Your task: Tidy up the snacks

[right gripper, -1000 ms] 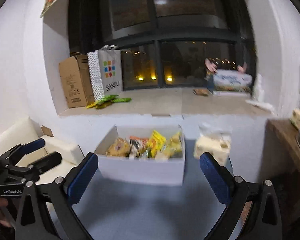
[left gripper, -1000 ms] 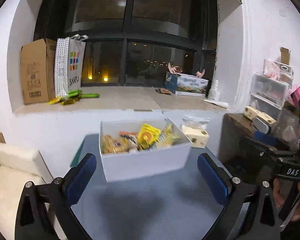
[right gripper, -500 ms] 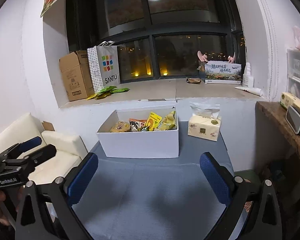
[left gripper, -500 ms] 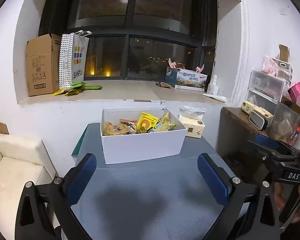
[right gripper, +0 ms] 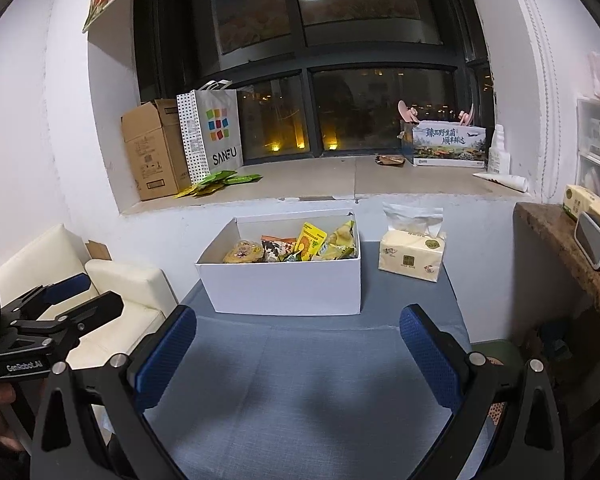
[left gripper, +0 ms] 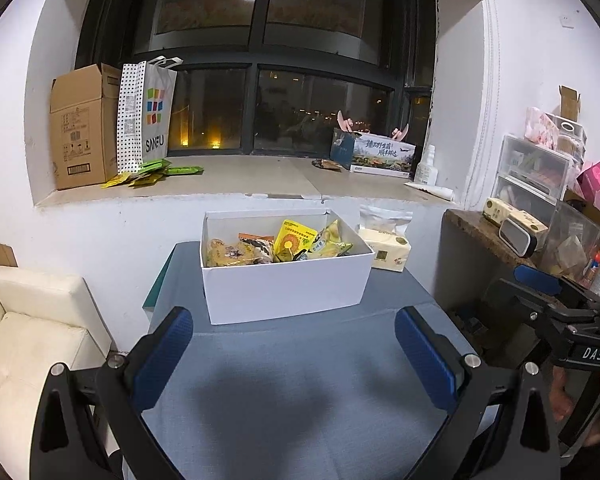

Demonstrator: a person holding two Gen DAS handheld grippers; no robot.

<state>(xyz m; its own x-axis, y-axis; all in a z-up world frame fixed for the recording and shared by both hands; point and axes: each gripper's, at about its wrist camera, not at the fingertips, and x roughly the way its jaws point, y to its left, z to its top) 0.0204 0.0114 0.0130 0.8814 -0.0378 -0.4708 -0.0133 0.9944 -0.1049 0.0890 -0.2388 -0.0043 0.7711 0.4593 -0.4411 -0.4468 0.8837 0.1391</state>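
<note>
A white open box (left gripper: pixel 288 290) stands at the far end of the grey-blue table (left gripper: pixel 300 400), holding several snack packets (left gripper: pixel 292 244), yellow and orange ones among them. It also shows in the right wrist view (right gripper: pixel 284 288) with the packets (right gripper: pixel 308 246). My left gripper (left gripper: pixel 296 356) is open and empty, held back over the table's near part. My right gripper (right gripper: pixel 300 356) is open and empty, likewise short of the box. Each gripper shows at the side of the other's view.
A tissue pack (right gripper: pixel 412 258) sits right of the box. The windowsill behind holds a cardboard box (left gripper: pixel 82 128), a SANFU bag (left gripper: pixel 148 120), green packets (left gripper: pixel 152 170) and a printed box (left gripper: pixel 380 154). A white sofa (left gripper: pixel 32 340) is left, a cluttered wooden shelf (left gripper: pixel 500 240) right.
Both grippers have drawn back from the box and steadied; the box looks smaller and farther than a second ago. Both stay open and empty.
</note>
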